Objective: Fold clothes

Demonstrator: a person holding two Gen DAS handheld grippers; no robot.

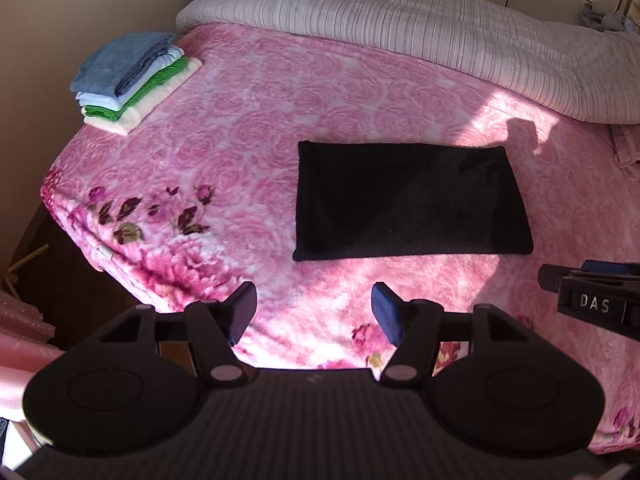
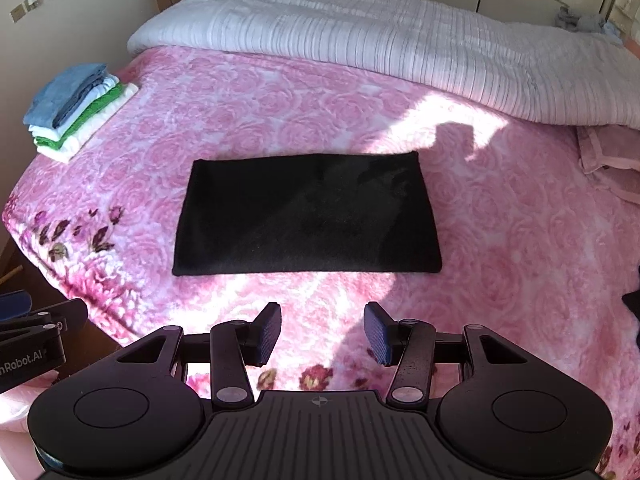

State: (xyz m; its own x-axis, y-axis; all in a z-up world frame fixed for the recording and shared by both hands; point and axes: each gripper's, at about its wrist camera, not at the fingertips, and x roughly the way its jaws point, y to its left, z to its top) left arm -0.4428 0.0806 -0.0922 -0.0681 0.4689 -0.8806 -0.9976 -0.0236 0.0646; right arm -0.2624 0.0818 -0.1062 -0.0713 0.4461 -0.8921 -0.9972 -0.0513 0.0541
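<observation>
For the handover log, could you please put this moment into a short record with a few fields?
surface: pink floral blanket spread over the bed
current item: black cloth, folded into a flat rectangle, mid-bed
finished stack: folded clothes at the far left corner, blue on top, then white, green, cream
behind: striped quilt bunched along the far side
left gripper: open, empty, short of the cloth
right gripper: open, empty, short of the cloth
</observation>
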